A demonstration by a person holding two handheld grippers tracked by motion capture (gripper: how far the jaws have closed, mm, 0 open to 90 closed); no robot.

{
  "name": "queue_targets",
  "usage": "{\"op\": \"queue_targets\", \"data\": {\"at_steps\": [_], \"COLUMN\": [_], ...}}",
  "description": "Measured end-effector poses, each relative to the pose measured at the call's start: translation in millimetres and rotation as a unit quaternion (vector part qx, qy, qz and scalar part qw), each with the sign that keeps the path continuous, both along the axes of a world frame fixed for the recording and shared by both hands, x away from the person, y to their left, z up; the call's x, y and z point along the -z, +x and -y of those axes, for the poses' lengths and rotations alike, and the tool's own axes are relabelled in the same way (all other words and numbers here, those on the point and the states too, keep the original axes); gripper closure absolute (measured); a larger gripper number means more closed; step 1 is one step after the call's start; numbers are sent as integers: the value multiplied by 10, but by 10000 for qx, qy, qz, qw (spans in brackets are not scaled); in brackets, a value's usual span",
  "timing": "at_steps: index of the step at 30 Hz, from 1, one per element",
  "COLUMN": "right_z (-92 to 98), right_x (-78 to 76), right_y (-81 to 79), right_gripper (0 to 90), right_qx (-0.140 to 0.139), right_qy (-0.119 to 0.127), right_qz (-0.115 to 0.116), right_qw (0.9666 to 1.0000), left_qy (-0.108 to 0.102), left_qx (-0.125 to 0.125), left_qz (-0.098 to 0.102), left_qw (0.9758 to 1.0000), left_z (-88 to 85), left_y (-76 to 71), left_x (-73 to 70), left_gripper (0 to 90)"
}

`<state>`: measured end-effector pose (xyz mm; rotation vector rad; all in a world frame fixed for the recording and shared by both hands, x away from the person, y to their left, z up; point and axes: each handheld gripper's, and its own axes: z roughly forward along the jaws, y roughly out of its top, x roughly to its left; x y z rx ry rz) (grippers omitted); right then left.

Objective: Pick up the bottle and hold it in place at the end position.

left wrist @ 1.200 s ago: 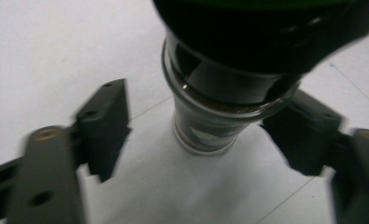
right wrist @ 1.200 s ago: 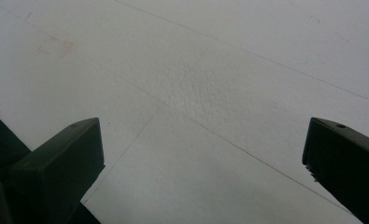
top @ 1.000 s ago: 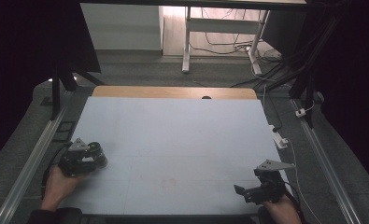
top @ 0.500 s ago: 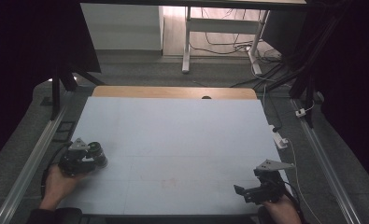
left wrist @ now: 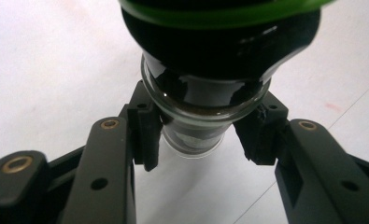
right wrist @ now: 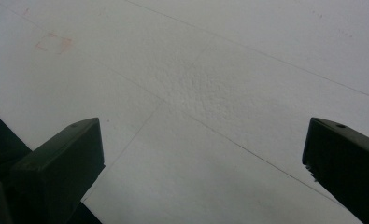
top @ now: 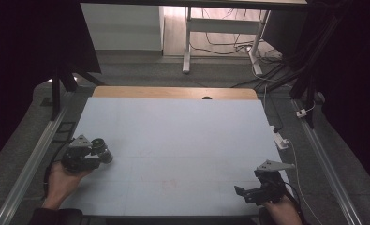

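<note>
The left hand-held gripper point(top: 91, 152) is sitting at about 8 o'clock on the pale blue tabletop point(top: 182, 140), with the person's left hand point(top: 63, 180) wrapped around its body. Its jaws are clamping on a glass jar point(left wrist: 205, 93) with dark contents and a black lid edged by a green band point(left wrist: 229, 14); in the left gripper view the pads point(left wrist: 147, 130) are pressing on the narrow glass part from both sides, and the jar is lying along the gripper, lid end pointing away towards 12 o'clock. In the high view the jar point(top: 100, 149) is showing just beyond the gripper, close over the tabletop.

The right hand-held gripper point(top: 255, 190) is resting at about 5 o'clock, well apart from the left one. Its jaws are standing wide apart with nothing between them, only the bare tabletop point(right wrist: 210, 93) with thin lines and a faint red mark point(right wrist: 53, 44).
</note>
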<state>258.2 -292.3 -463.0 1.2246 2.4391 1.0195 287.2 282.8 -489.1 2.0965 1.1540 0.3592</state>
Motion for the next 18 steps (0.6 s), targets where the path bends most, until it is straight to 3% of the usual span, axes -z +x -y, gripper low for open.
{"op": "queue_targets", "data": {"at_steps": [4,9,18], "right_z": [0,2,4], "right_x": [0,0,-2], "right_y": [0,1,-1], "right_gripper": [0,0,0], "right_qx": [4,3,0], "right_qy": [-1,5,2], "right_qz": [-5,-8,-1], "right_qw": [10000,10000,10000], "left_qy": [-96,146,70], "left_qx": [55,98,343], "left_qz": [-135,-58,30], "left_qw": [9998,9998,9994], "left_z": [90,260,588], "left_y": [46,97,258], "left_x": [-62,-142,-255], "left_gripper": [536,536,536]}}
